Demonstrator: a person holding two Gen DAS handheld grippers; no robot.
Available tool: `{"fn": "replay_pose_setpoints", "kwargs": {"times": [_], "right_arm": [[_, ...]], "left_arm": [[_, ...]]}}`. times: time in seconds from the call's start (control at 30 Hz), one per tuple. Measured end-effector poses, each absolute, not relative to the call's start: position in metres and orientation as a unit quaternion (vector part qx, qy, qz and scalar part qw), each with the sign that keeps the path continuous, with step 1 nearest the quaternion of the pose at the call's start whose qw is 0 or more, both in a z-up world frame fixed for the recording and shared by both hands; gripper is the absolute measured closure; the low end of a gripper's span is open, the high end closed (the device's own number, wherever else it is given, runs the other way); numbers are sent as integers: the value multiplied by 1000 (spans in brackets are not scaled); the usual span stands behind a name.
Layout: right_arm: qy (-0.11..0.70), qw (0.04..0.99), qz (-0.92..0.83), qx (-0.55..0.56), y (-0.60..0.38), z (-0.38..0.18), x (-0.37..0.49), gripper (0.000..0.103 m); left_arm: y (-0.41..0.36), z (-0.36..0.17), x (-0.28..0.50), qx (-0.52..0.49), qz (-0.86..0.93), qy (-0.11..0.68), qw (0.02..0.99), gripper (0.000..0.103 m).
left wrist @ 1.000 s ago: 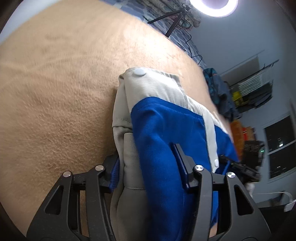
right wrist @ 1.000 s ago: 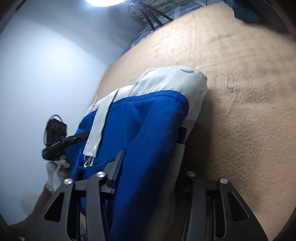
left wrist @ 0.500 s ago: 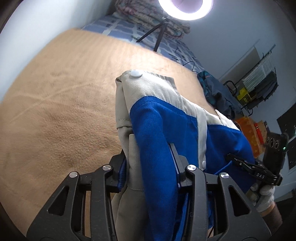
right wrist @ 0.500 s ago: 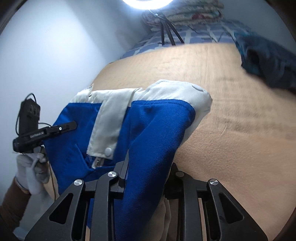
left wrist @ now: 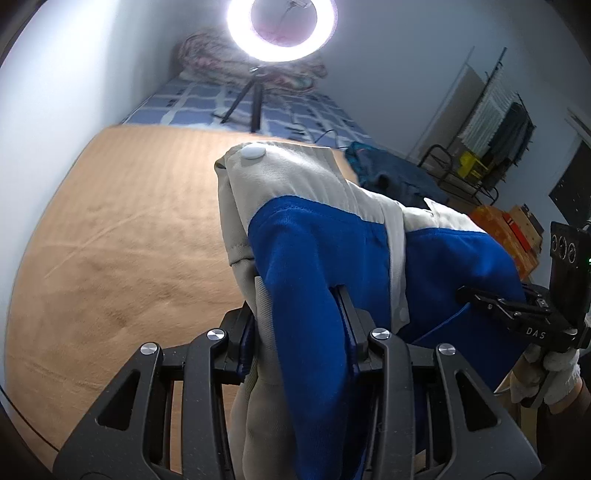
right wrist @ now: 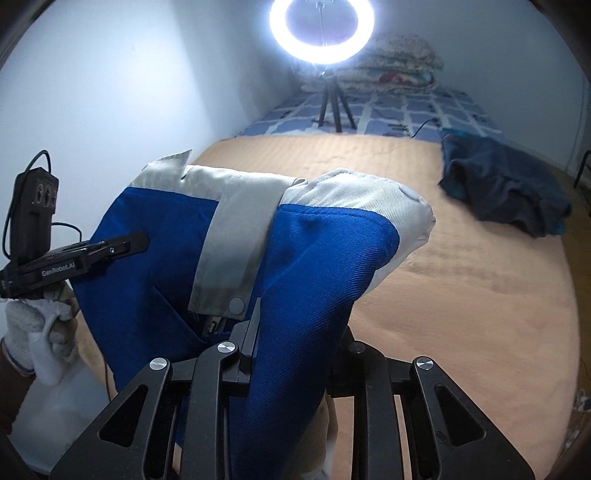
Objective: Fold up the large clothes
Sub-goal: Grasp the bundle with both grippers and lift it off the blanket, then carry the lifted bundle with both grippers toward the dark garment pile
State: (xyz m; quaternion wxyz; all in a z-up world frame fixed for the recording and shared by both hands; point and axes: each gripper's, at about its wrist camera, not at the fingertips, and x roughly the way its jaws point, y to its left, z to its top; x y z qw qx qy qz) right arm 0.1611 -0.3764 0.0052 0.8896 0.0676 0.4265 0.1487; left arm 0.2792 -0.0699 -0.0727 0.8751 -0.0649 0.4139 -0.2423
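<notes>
A: Where is the garment, and who holds it?

B: The blue and grey jacket (left wrist: pixel 325 258) hangs in the air above the near part of the tan blanket (left wrist: pixel 122 236), well away from the far edge where the checked sheet (right wrist: pixel 402 110) begins. Both grippers carry it. The left gripper (left wrist: pixel 299 317) pinches a thick fold of blue and grey cloth; its jaws have just been closing, with the cloth between them, and the pads press on the fabric from both sides.

A: And the right one?

B: The right gripper (right wrist: pixel 295 332) also clamps a bunch of blue cloth, beside the grey placket with the snap button. Its jaws have been closing too, on the fabric.

A: How do the hands stand?

B: Both grippers point forward and downward, toward the blanket. In the left wrist view, the right hand (left wrist: pixel 546 373) in a white glove appears at the right edge, wrapped around its handle. In the right wrist view, the left hand (right wrist: pixel 33 325), also gloved, grips its handle at the left edge. The jacket stretches between them.

A: Anything else on the bed?

B: A dark blue garment (right wrist: pixel 506 188) lies crumpled near the blanket's far right corner, and a ring light (right wrist: pixel 321 29) on a tripod stands on the sheet.
</notes>
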Motion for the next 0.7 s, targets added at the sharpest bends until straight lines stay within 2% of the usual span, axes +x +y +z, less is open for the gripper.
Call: {"fn": "replay_pose_setpoints", "kwargs": {"times": [0.4, 0.7], "right_arm": [[383, 915, 106, 73, -438, 47, 139, 81], [372, 923, 67, 73, -497, 55, 161, 81]], "left_arm": [[-155, -19, 276, 0, -280, 370, 886, 65], [-230, -15, 308, 18, -314, 350, 882, 65]]}}
